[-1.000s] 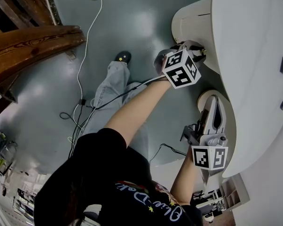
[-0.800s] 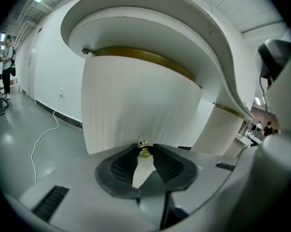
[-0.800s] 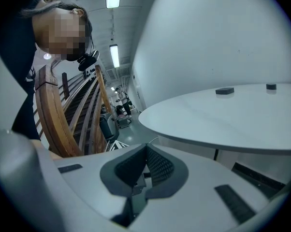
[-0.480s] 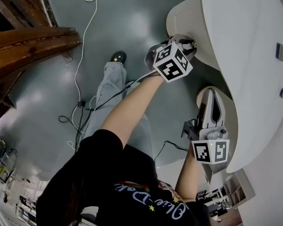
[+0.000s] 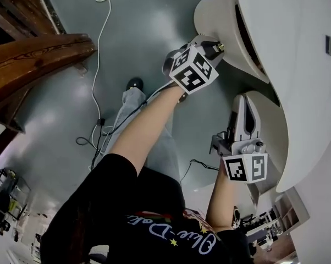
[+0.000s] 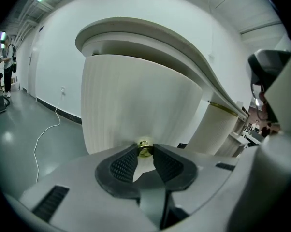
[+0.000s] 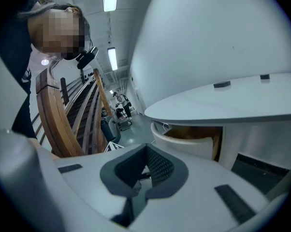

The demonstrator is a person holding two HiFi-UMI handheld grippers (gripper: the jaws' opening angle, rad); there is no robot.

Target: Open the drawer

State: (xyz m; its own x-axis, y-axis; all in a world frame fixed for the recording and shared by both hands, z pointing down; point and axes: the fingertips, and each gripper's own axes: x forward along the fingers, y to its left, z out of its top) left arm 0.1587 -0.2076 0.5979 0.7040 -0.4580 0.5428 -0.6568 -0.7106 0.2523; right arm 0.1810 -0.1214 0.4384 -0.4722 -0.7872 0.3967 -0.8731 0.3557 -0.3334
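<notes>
The drawer [image 5: 212, 12] is a white curved front under the white desk top [image 5: 297, 65], and it stands pulled out with a dark gap behind it. My left gripper [image 5: 217, 46] is shut on its small brass knob [image 6: 144, 149], which sits pinched between the two dark pads [image 6: 123, 164]. The ribbed drawer front [image 6: 136, 105] fills the left gripper view. My right gripper [image 5: 246, 100] hangs lower, beside a round white pedestal [image 5: 271, 126], shut with nothing in it. In the right gripper view [image 7: 146, 151] the drawer [image 7: 184, 141] shows its wooden inside.
A white cable [image 5: 99, 48] trails over the grey floor. A wooden stair rail [image 5: 39, 54] runs along the left. The person's leg and black shoe [image 5: 133, 84] stand below the left arm. Two small dark fittings [image 5: 330, 45] sit in the desk top.
The drawer has slid out from under the desk top, and a dark gap has opened behind its front. My left gripper moved with the knob. The right gripper shifted slightly.
</notes>
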